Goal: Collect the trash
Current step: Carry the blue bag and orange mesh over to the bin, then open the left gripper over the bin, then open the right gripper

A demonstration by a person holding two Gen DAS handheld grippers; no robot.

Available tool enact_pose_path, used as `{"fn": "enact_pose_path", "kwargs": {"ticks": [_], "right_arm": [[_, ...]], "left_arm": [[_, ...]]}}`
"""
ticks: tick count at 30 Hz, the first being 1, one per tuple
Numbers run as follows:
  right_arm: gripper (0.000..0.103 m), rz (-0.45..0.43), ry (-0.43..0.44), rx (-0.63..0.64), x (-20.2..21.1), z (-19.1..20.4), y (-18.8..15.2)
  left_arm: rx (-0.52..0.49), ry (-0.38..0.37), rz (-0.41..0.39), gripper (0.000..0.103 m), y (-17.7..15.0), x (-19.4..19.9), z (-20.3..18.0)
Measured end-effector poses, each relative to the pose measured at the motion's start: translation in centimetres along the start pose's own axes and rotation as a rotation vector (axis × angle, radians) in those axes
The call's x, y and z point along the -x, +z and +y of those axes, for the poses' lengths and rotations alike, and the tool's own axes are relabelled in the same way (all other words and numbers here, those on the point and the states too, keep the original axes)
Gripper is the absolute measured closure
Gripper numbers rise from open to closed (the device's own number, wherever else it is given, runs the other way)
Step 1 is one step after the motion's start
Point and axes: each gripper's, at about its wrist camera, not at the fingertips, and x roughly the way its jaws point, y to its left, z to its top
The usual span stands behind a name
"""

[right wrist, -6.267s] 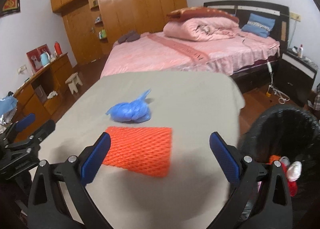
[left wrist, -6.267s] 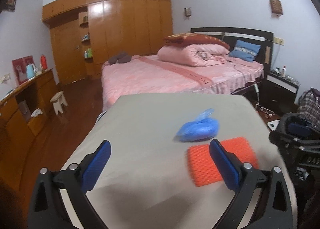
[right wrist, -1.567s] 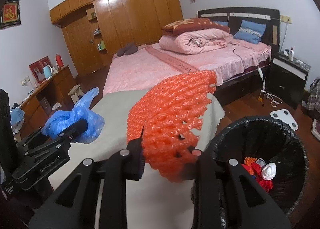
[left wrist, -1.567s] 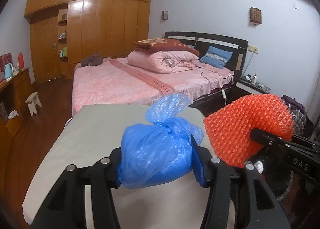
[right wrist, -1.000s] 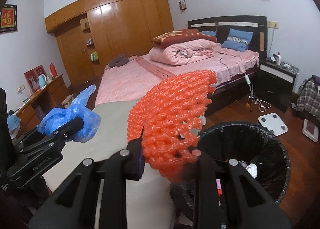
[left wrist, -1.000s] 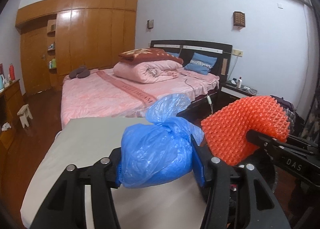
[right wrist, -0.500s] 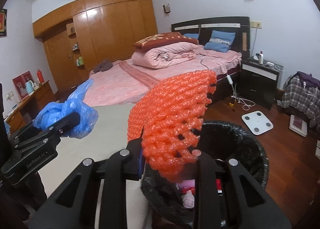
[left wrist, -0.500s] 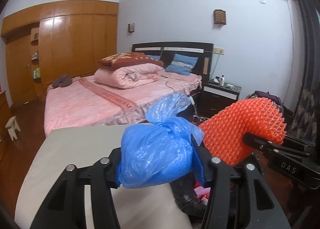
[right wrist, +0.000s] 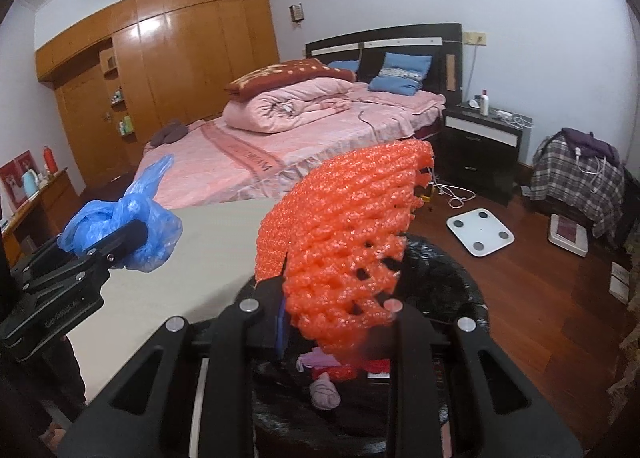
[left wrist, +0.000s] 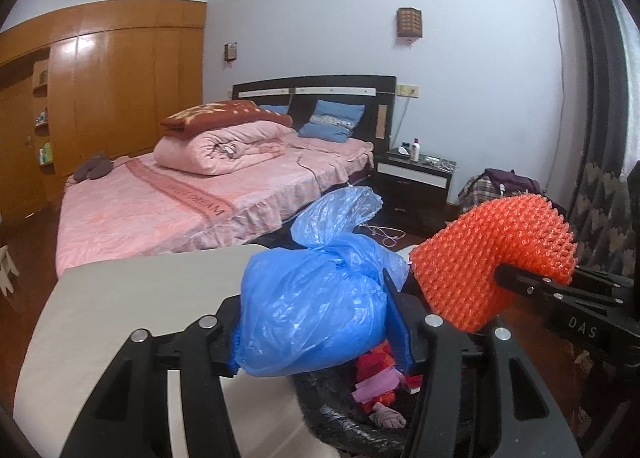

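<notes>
Left gripper (left wrist: pixel 316 322) jaws clamp a knotted blue plastic bag (left wrist: pixel 312 310); right gripper (right wrist: pixel 332 318) jaws pinch an orange foam fruit net (right wrist: pixel 344 234). Both hang over the black-lined trash bin (right wrist: pixel 452 270) beside the desk (left wrist: pixel 132 294). Release is best made well inside the rim. The bin's near side is hidden.

The right gripper (left wrist: pixel 500 278) reads "DAS"; the bed runner (left wrist: pixel 180 188) seems to read "SWEETDREAM".
</notes>
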Motion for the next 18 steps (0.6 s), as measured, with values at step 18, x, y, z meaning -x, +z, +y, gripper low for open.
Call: {"fn": "enact_pose_path", "kwargs": {"ticks": [18], "right_arm": [[0.079, 0.069, -0.080, -0.044, -3.7, -5.6, -2.0]], "left_arm": [[-0.056, -0.093, 0.065, 0.048, -0.5, -6.7, -5.1]]}}
